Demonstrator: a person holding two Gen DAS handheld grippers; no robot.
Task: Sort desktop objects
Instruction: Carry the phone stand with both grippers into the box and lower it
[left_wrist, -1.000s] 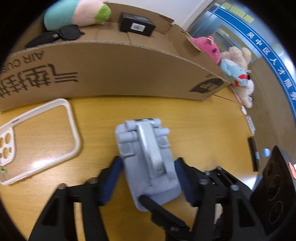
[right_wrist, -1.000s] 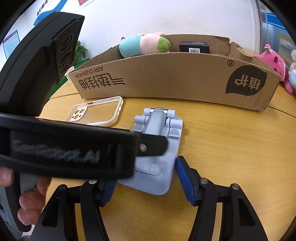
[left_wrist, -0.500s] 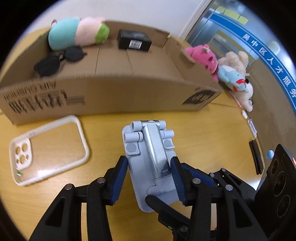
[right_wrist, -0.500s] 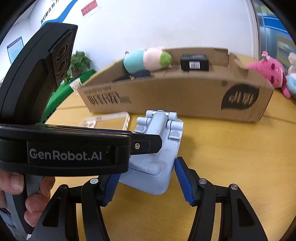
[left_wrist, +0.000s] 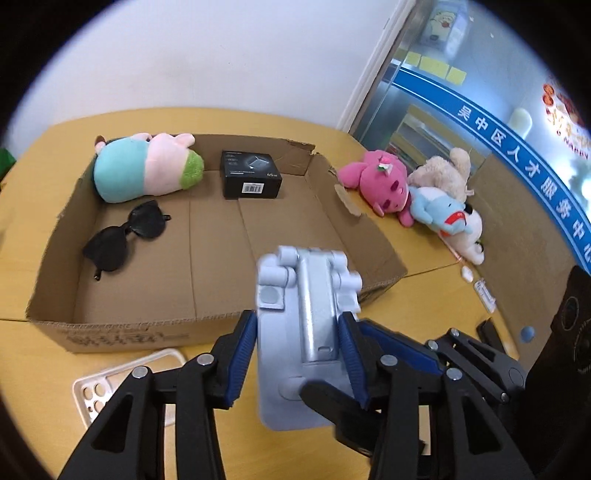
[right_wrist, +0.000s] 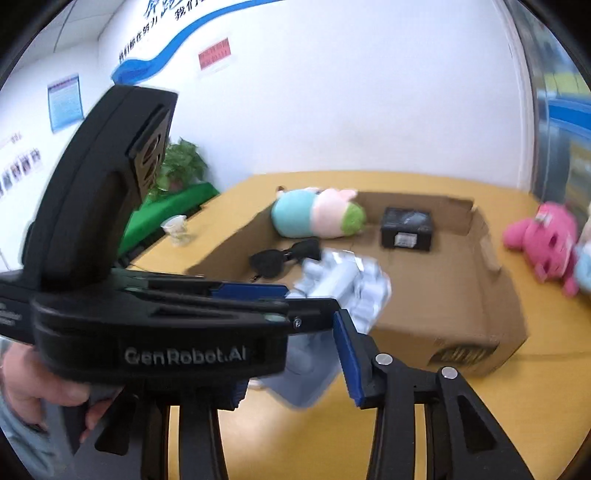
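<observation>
A pale blue folding phone stand (left_wrist: 303, 325) hangs in the air before the open cardboard box (left_wrist: 129, 332), above the yellow table. My left gripper (left_wrist: 297, 354) is shut on it, blue pads pressed to both its long sides. My right gripper (right_wrist: 291, 365) has its jaws closing on the same stand (right_wrist: 314, 369). Its right pad (right_wrist: 345, 350) lies against the stand's edge, while the other pad is mostly hidden behind the left gripper's black body (right_wrist: 147, 325). One right finger crosses the stand's lower end in the left wrist view.
In the box lie a teal-and-pink plush (left_wrist: 144, 173), black sunglasses (left_wrist: 125, 236) and a small black carton (left_wrist: 251, 175). A clear phone case (left_wrist: 122, 384) lies on the table in front of the box. Pink and blue plush toys (left_wrist: 388, 184) sit right of it.
Both grippers have risen with the phone stand, off the table to box-rim height. The box's inside has come into view. The right jaws have drawn in around the stand.
</observation>
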